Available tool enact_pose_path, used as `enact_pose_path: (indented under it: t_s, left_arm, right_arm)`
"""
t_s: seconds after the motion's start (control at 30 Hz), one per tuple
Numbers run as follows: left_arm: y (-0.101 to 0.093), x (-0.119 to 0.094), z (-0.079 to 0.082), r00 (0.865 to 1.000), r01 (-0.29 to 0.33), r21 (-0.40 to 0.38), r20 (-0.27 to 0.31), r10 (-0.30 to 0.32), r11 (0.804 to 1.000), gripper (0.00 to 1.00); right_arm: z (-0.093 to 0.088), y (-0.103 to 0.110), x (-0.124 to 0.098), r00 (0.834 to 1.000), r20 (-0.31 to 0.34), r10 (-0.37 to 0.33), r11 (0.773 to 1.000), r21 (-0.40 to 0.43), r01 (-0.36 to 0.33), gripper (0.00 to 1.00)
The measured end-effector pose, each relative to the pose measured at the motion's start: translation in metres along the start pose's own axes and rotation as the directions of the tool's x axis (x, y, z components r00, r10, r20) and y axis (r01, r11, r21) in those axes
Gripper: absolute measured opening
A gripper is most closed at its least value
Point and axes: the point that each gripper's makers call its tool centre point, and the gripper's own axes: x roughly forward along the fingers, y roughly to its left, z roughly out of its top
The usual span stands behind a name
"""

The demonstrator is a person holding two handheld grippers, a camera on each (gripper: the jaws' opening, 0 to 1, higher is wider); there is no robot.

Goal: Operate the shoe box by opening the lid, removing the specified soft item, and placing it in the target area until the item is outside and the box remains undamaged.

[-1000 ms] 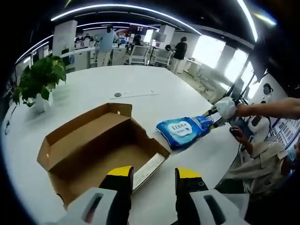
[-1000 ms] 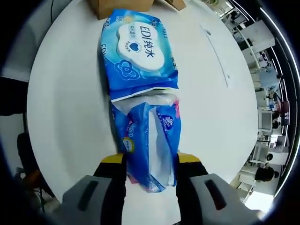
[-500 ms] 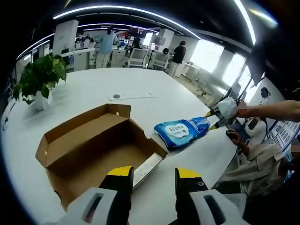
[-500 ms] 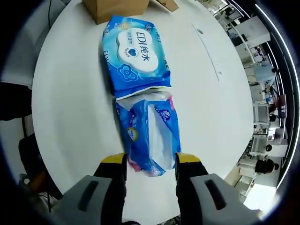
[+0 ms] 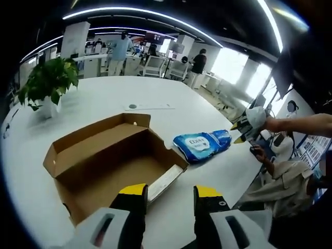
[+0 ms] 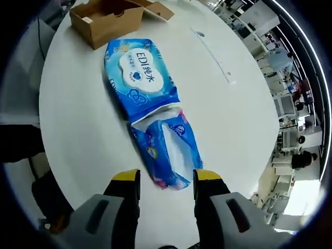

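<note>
**Blue wipes pack out on the table, box open**

Blue soft plastic wipes pack (image 6: 148, 106) with a white oval label lies flat on the round white table (image 6: 233, 119), outside the brown cardboard shoe box (image 5: 111, 161). In the right gripper view the pack's crumpled near end reaches down almost to the right gripper (image 6: 162, 179), whose yellow-tipped jaws stand apart with nothing between them; the pack's end sits just ahead of the tips, and whether it touches them cannot be told. The box shows at the top of that view, near the pack's far end but apart from it.

In the left gripper view the box stands open, its lid folded back and its inside bare cardboard. The left gripper (image 5: 170, 193) hangs just in front of the box's near corner, jaws spread and holding nothing. The pack (image 5: 202, 145) lies to the right of the box, close beside it. A green potted plant (image 5: 47, 83) stands on the table's far left.
</note>
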Motion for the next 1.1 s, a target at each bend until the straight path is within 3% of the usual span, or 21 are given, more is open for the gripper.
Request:
enact_pose_path:
  t_s: [0.17,0.47,0.6,1.1]
  left_arm:
    - [0.007,-0.008,-0.004,1.0,-0.003,-0.007,0.006,0.003,1.0,0.36]
    - [0.022,-0.022,-0.011,1.0,-0.011,-0.029,0.02,0.012,1.0,0.36]
    - [0.028,-0.027,-0.014,1.0,-0.016,-0.041,0.026,0.017,0.999,0.36]
    - [0.055,-0.048,-0.029,0.997,-0.052,-0.099,0.047,0.056,0.994,0.36]
  right_arm:
    - [0.02,0.001,-0.004,0.998,0.059,-0.003,0.995,0.095,-0.003,0.38]
    - [0.06,0.01,-0.005,0.991,0.131,0.009,0.986,0.161,-0.03,0.39]
    - [0.089,0.015,-0.005,0.979,0.202,0.021,0.975,0.215,-0.065,0.39]
    - [0.168,0.053,0.002,0.954,0.283,0.096,0.983,0.124,-0.136,0.41]
